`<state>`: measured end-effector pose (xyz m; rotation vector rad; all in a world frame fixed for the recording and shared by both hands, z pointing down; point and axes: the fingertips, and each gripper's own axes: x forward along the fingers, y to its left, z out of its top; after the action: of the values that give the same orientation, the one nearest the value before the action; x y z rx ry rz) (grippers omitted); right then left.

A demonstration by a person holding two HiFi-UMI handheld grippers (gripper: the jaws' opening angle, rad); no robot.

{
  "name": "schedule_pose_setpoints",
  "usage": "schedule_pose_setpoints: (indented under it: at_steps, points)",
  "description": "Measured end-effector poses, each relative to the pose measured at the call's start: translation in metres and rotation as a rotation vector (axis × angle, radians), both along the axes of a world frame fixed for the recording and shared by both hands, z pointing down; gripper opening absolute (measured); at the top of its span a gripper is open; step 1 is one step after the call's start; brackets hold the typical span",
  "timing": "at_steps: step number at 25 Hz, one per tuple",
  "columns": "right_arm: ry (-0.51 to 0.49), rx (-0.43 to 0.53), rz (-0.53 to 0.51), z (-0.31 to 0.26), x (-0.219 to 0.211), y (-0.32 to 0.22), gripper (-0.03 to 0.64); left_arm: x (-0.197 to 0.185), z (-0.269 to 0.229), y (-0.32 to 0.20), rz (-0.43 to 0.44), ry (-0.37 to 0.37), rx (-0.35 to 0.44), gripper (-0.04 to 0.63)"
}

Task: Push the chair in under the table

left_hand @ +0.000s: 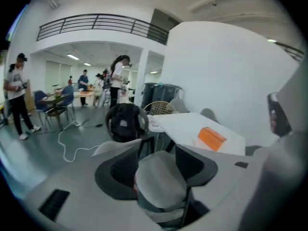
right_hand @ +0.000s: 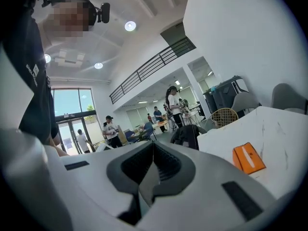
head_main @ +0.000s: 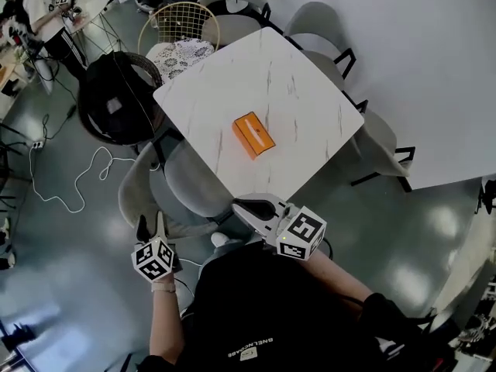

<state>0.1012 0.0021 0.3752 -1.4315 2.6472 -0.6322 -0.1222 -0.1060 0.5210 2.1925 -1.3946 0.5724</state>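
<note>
Left gripper (head_main: pixel 151 225), lower left of the head view: jaws apart, clamped on nothing. Right gripper (right_hand: pixel 153 172): jaws together, nothing between them. Grey chair (head_main: pixel 190 188) sits just above the left gripper in frame, its seat partly under the lower-left edge of the white marbled table (head_main: pixel 302 91). We note an orange box (head_main: pixel 253 135) at the tabletop's centre. Glossy grey floor (head_main: pixel 70 270); white cable (head_main: pixel 77 180) at left; white wall (head_main: pixel 418 68) at upper right.
</note>
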Motion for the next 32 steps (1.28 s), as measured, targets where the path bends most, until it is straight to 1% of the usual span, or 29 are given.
schedule_pose_setpoints:
  at_steps: [2, 3, 6, 8, 11, 13, 15, 17, 19, 21, 24, 28, 32]
  points:
    - [-0.004, 0.011, -0.01, 0.0, 0.001, -0.001, 0.012, 0.044, -0.033, 0.016, 0.133, 0.057, 0.057, 0.236]
    - [-0.007, 0.014, -0.017, 0.001, 0.001, -0.002, 0.012, 0.064, -0.048, 0.024, 0.185, 0.093, 0.076, 0.227]
    - [-0.011, 0.012, -0.04, 0.003, 0.004, -0.002, 0.012, 0.114, -0.084, 0.044, 0.292, 0.189, 0.097, 0.204]
    - [-0.008, 0.014, -0.045, 0.004, 0.01, -0.002, 0.012, 0.142, -0.096, 0.054, 0.346, 0.228, 0.099, 0.185]
    - [-0.01, 0.028, -0.046, 0.002, 0.021, -0.007, 0.011, 0.174, -0.1, 0.063, 0.396, 0.268, 0.085, 0.164]
    - [-0.011, 0.042, -0.051, -0.002, 0.027, -0.01, 0.012, 0.19, -0.1, 0.068, 0.428, 0.279, 0.075, 0.155]
    - [-0.004, 0.062, -0.06, -0.007, 0.032, -0.011, 0.011, 0.202, -0.104, 0.07, 0.462, 0.276, 0.086, 0.146]
    - [0.006, 0.08, -0.069, -0.009, 0.035, -0.012, 0.011, 0.209, -0.11, 0.067, 0.477, 0.275, 0.112, 0.123]
    - [0.015, 0.087, -0.075, -0.009, 0.039, -0.013, 0.011, 0.213, -0.113, 0.066, 0.479, 0.279, 0.134, 0.048]
    - [0.02, 0.087, -0.083, -0.007, 0.041, -0.015, 0.011, 0.216, -0.114, 0.067, 0.483, 0.279, 0.145, 0.006]
    - [0.014, 0.086, -0.092, -0.006, 0.044, -0.022, 0.011, 0.221, -0.11, 0.065, 0.491, 0.285, 0.13, 0.006]
    - [0.012, 0.087, -0.099, -0.007, 0.048, -0.027, 0.011, 0.222, -0.106, 0.059, 0.47, 0.309, 0.094, 0.006]
    - [0.014, 0.091, -0.101, -0.005, 0.052, -0.032, 0.011, 0.225, -0.106, 0.053, 0.466, 0.313, 0.1, 0.006]
